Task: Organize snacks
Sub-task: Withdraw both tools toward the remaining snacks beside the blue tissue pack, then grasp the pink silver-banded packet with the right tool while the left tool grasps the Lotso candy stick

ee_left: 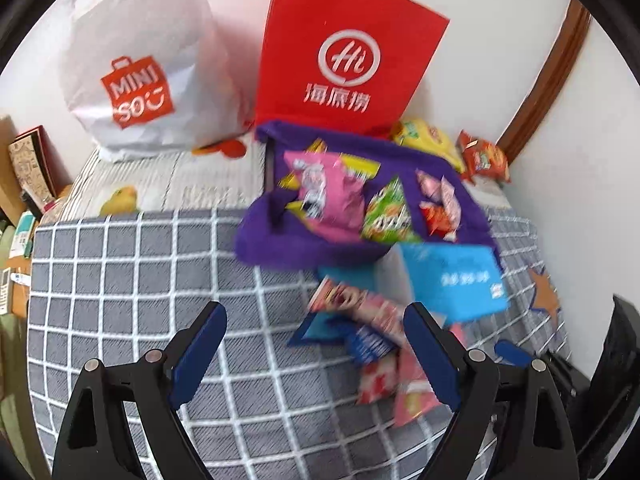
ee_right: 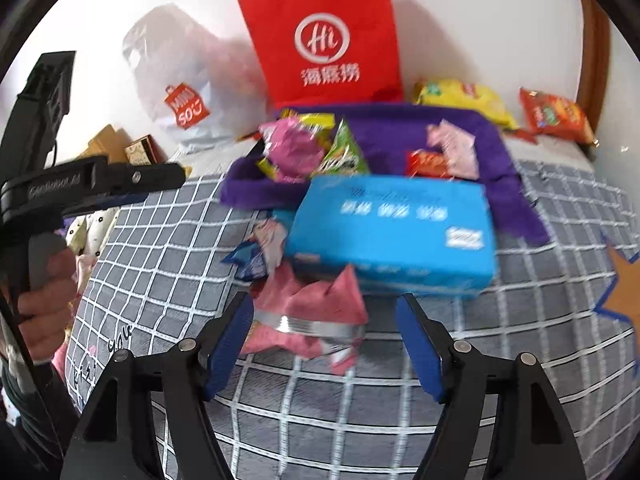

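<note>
A purple fabric bin (ee_left: 280,240) (ee_right: 500,148) on the checked bed holds several snack packets, among them a pink one (ee_left: 332,192) (ee_right: 292,148) and a green one (ee_left: 386,216) (ee_right: 344,152). A blue box (ee_left: 456,280) (ee_right: 396,232) lies in front of the bin. Loose packets (ee_left: 360,320) lie beside it. My left gripper (ee_left: 316,344) is open and empty above the bedcover, left of the loose packets. My right gripper (ee_right: 324,332) is open, with a crumpled pink packet (ee_right: 312,312) lying between its fingers.
A red paper bag (ee_left: 348,56) (ee_right: 324,40) and a white MINISO bag (ee_left: 136,72) (ee_right: 184,92) stand against the wall. Yellow (ee_right: 464,100) and orange (ee_right: 556,114) chip bags lie at the back right. The left gripper's body (ee_right: 60,188) is at the right wrist view's left. Boxes (ee_left: 28,168) sit off the bed's left edge.
</note>
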Motion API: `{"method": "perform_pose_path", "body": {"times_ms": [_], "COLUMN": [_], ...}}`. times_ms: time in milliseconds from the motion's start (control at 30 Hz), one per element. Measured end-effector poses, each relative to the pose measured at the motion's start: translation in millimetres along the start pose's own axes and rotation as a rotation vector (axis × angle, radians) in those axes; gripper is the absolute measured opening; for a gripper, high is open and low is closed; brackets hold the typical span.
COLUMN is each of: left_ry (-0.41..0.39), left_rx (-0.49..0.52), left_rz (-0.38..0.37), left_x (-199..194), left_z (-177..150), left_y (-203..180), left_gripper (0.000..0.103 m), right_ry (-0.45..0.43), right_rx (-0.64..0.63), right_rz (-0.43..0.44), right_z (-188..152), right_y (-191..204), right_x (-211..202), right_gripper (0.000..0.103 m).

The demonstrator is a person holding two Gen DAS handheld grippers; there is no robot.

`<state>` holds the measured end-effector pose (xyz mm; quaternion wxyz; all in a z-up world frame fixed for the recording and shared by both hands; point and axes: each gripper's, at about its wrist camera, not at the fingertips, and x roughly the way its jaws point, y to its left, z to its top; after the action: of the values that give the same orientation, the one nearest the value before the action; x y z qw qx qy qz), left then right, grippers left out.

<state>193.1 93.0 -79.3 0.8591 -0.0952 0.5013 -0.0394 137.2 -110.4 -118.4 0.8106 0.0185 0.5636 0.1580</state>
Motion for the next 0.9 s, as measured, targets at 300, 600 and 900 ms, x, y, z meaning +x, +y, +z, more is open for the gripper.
{"method": "perform_pose_path", "body": {"times_ms": [300, 600, 900], "left_ry": [0.000, 0.022, 0.046], "left_rx": [0.029, 0.033, -0.063], "left_rz": [-0.005, -0.022, -0.099], "left_x": [-4, 14, 41], "left_z": [-17, -21, -6], "left_y": [7, -3, -16], "left_gripper": [0.089, 0.090, 0.089], "right_ry": [0.077, 0.063, -0.038], "right_rx": [0.065, 0.027, -0.026], "right_rz": [0.002, 0.037, -0.041], "right_z": [-1, -9, -26], "right_y": [-2, -1, -31], "right_x": [41, 38, -14], "right_gripper": [0.075, 0.065, 0.064]}}
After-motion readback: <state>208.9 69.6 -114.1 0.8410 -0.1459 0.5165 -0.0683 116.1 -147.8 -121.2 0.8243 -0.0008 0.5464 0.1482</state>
